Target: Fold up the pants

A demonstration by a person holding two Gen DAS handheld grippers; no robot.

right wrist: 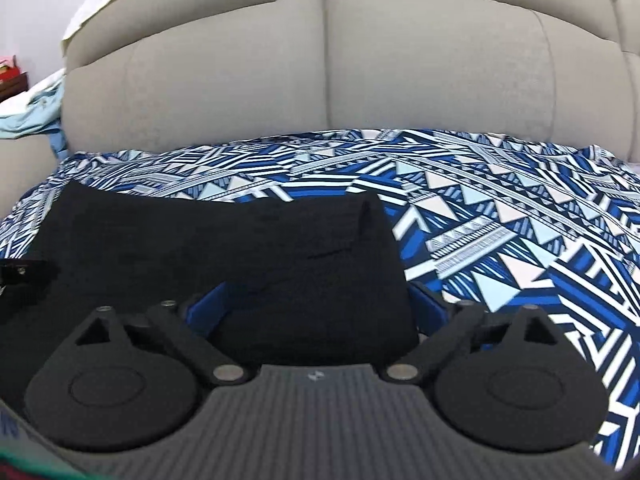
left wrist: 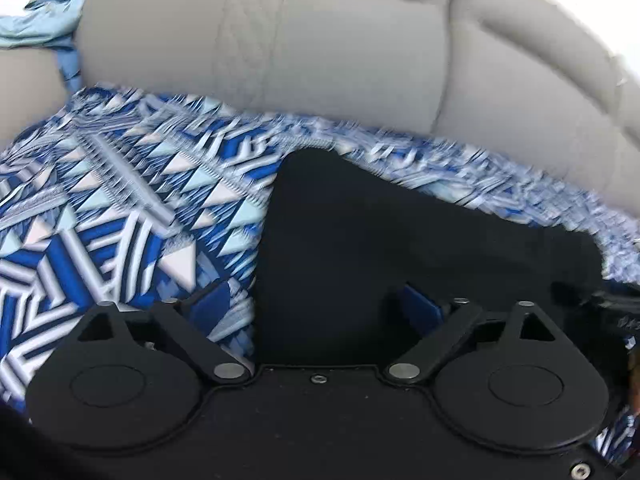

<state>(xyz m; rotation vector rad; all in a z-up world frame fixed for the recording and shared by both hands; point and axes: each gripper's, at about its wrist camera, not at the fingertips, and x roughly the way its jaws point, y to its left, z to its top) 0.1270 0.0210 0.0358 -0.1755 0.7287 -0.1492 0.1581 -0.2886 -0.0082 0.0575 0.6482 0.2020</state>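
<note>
The black pants (left wrist: 400, 232) lie folded on a blue and white patterned bedsheet (left wrist: 100, 200). In the left wrist view my left gripper (left wrist: 316, 304) is open, its blue fingers (left wrist: 210, 302) spread wide at the pants' near left edge. In the right wrist view the pants (right wrist: 208, 248) fill the near left, and my right gripper (right wrist: 316, 304) is open with its blue fingers (right wrist: 428, 304) either side of the pants' near right corner. The fingertips are hidden low in both views. The left gripper's body (right wrist: 20, 272) shows at the left edge of the right wrist view.
A grey padded headboard (right wrist: 320, 80) stands behind the bed and also shows in the left wrist view (left wrist: 280, 40). A light blue cloth (left wrist: 36, 20) lies bunched at the far left beside the headboard. The patterned sheet (right wrist: 500, 220) stretches to the right of the pants.
</note>
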